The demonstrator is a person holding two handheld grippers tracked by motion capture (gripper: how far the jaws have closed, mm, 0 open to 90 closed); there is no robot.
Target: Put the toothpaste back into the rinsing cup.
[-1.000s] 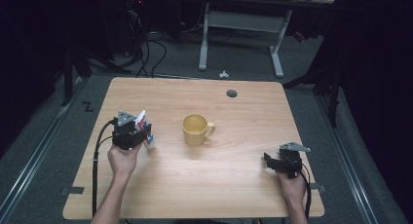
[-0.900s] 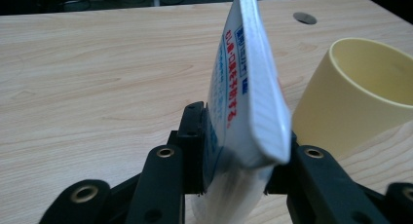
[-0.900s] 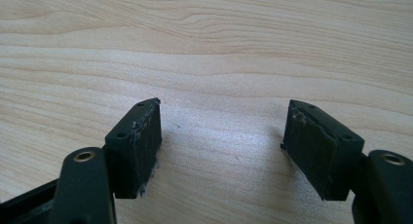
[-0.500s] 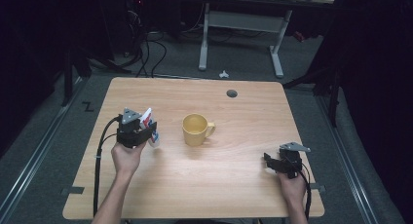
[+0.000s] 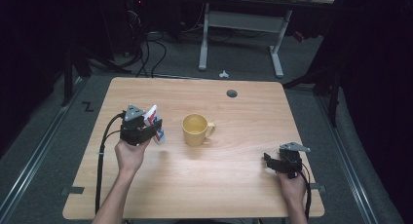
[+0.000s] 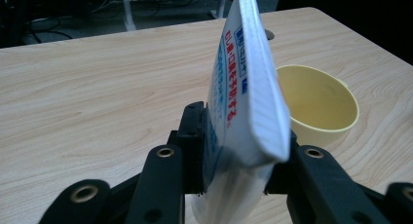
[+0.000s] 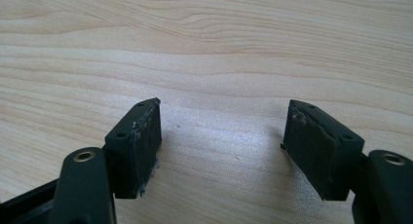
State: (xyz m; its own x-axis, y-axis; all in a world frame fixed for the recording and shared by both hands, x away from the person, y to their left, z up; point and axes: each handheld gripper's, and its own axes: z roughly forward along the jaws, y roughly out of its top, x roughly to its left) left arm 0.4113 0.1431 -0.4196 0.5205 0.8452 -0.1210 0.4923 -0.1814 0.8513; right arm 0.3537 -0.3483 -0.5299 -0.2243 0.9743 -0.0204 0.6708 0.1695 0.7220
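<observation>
Left claw (image 5: 157,128) carried tube (image 5: 155,122) nearer mug (image 5: 196,129), clear tabletop (image 5: 234,180) between.

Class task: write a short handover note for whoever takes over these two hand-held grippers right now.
Left hand-held gripper: shut on the white squeezable tube with blue and red print, held upright above the light wooden table, just left of the yellow ceramic mug.
Right hand-held gripper: open, empty, low over bare wood at the near right.
Done: tube picked up.
Left: probably carry the tube to the mug, which looks empty.
</observation>
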